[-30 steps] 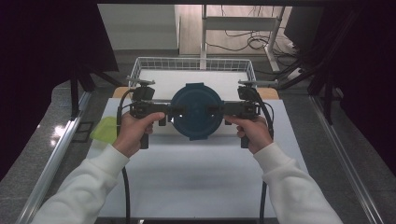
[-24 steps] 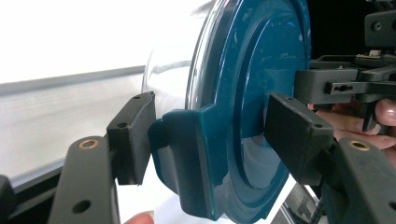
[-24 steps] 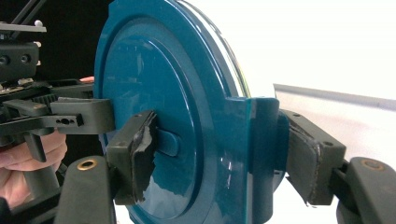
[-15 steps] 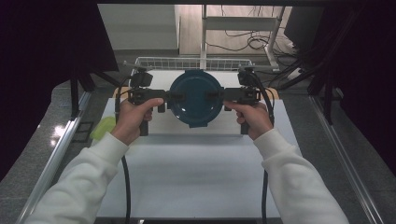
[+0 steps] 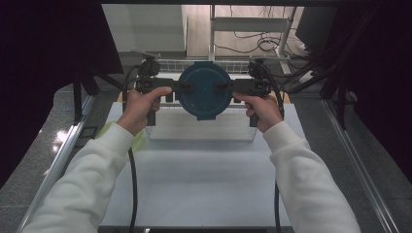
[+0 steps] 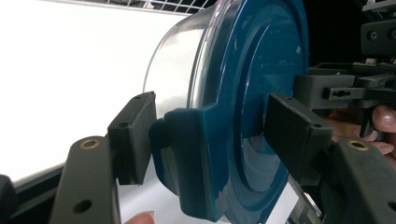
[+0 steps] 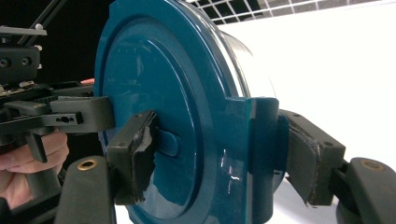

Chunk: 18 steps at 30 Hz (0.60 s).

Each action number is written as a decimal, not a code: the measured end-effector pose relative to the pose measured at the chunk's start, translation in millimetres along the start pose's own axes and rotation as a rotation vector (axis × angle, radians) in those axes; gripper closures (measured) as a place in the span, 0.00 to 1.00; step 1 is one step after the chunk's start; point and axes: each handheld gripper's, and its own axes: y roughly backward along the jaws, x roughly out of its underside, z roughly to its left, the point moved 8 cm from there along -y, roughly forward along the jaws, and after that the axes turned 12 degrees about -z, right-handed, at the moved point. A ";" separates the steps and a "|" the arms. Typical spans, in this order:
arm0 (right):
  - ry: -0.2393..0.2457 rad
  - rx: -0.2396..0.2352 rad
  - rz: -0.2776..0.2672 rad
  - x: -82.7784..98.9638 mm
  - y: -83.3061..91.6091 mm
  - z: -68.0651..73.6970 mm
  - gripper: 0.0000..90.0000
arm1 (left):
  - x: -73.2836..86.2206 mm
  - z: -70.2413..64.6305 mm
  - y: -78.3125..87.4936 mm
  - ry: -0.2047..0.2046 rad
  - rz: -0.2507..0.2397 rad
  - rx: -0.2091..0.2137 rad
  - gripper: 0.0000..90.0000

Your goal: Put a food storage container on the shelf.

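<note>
White table (image 5: 204,184); wire basket (image 5: 167,64) at far edge; yellow-green item (image 5: 137,138) left.

Container (image 5: 204,92) contents: hidden behind the teal lid (image 7: 154,107).
Wire basket (image 5: 165,65): mostly blocked by the container and 2 hands.
Lid's lower rim: cut off at the right gripper view's bottom edge.

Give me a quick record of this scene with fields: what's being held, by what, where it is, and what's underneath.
held item: round glass container with teal lid
left tongs: shut on the lid's left clip tab
right tongs: shut on the lid's right clip tab
position: lifted off the table, lid facing the high camera
below: white table
behind: wire basket
</note>
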 end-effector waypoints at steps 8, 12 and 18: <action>0.002 0.010 0.004 -16.8 -5.5 -5.8 0.35 | -16.5 4.4 -9.8 -0.002 -0.002 0.011 0.40; 0.010 0.015 -0.006 -27.5 -8.9 -5.6 0.35 | -25.8 7.4 -13.0 -0.003 -0.011 0.021 0.40; -0.008 0.027 0.005 -33.5 -16.4 -10.1 0.35 | -31.5 16.9 -21.7 0.008 0.000 0.031 0.40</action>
